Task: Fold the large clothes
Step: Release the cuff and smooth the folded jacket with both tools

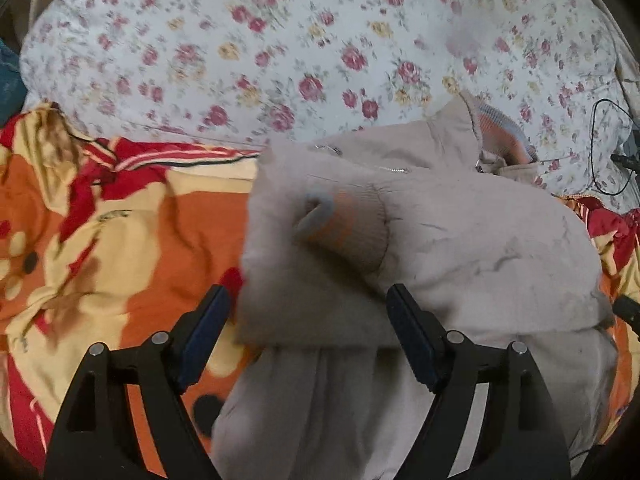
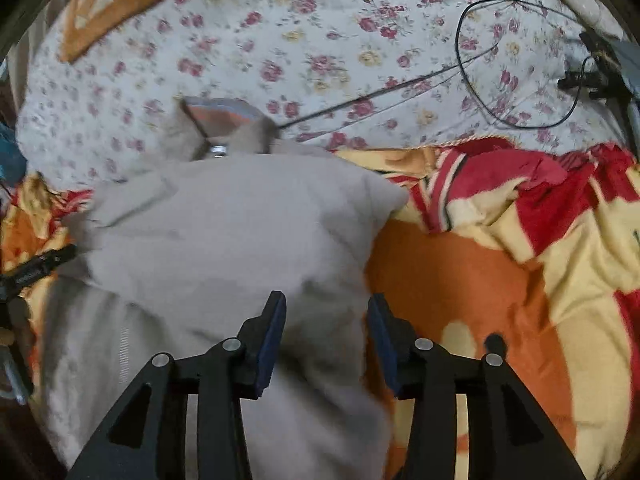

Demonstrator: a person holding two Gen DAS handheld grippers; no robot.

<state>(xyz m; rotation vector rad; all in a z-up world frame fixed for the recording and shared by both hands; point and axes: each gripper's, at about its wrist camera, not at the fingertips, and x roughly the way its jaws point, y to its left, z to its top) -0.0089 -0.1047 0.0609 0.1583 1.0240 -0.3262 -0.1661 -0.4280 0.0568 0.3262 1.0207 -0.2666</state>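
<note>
On the bed, over an orange, red and cream blanket, lies the folded grey jacket, its striped collar toward twelve o'clock. We see the left claw pitched steeply down, jaws spread wide with nothing pinched, the jacket's edge below them. The right claw tilts likewise, jaws partly apart over the jacket's three-o'clock edge, gripping nothing. Blur smears the floral sheet; a black cable crosses it.
</note>
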